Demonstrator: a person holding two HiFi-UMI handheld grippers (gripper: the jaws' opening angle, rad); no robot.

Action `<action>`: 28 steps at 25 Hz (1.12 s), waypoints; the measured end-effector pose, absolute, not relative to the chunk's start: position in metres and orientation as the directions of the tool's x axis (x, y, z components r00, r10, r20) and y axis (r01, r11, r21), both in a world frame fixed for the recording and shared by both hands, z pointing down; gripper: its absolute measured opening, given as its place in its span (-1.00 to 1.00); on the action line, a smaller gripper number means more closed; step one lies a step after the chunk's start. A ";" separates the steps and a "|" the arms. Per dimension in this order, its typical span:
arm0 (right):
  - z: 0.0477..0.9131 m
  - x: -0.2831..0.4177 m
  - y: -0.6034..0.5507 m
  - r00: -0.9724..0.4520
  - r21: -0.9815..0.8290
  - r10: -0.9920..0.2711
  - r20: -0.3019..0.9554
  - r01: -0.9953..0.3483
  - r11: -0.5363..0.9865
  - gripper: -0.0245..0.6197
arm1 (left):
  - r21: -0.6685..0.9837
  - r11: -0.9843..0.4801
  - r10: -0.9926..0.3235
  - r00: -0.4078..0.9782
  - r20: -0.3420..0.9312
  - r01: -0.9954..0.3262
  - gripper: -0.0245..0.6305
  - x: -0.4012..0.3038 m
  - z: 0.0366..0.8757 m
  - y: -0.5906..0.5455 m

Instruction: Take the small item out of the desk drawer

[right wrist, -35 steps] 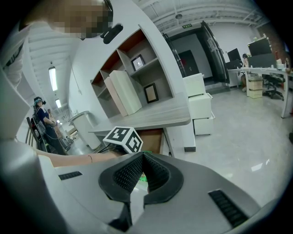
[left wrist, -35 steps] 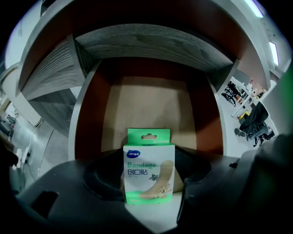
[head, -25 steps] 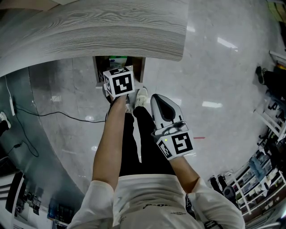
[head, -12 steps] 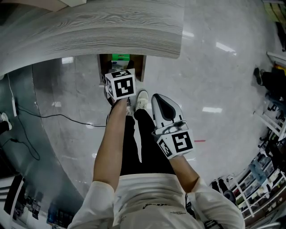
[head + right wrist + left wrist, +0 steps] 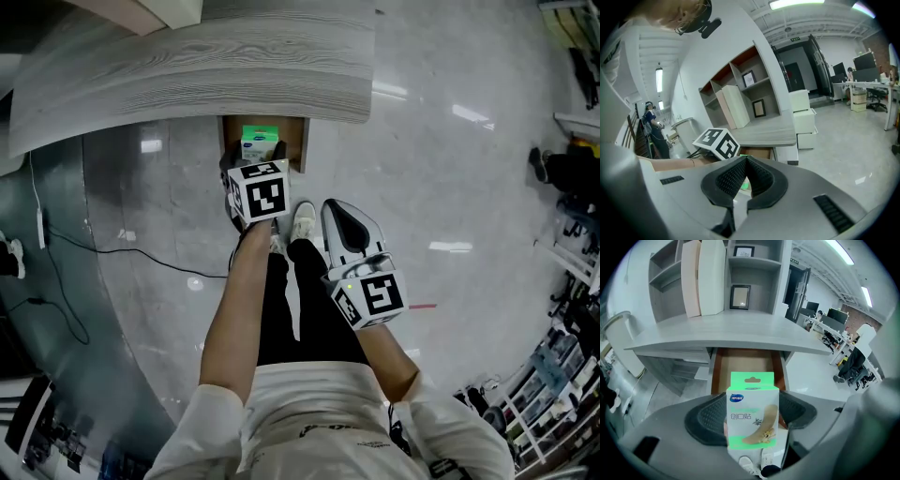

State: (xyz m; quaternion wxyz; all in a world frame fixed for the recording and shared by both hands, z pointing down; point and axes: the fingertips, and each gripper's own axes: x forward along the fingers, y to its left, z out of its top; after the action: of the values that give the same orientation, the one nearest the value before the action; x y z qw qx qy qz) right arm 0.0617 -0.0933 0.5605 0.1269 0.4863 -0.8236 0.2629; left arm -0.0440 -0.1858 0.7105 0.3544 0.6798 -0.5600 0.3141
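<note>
Green-and-white plaster box [image 5: 752, 416], brown-lined drawer [image 5: 745, 364], pale grey wood-grain desk [image 5: 234, 66], glossy grey floor [image 5: 469, 169].

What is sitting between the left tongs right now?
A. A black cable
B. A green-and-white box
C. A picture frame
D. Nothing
B: the left gripper view shows the green-and-white box clamped upright between the pads of the left tongs, in front of the open drawer.

Bright, even light — fisheye-warped, dark corners
</note>
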 end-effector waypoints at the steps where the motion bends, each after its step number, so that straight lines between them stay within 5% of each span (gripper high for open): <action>1: 0.556 0.061 -0.093 -0.495 -0.305 -0.736 0.462 -0.868 0.391 -0.83 | 0.130 -0.124 -0.542 0.177 0.821 -0.984 0.16 -0.044 0.705 -0.185; 28: 0.418 0.054 -0.069 -0.455 -0.234 -0.797 0.398 -0.890 0.392 -0.83 | 0.154 -0.171 -0.669 0.229 0.707 -0.973 0.16 -0.046 0.517 -0.132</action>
State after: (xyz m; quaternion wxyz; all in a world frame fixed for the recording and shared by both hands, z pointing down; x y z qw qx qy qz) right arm 0.0541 -0.0694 0.4178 0.1108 0.5100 -0.8267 0.2101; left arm -0.0461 -0.1320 0.5174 0.3031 0.7230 -0.5680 0.2505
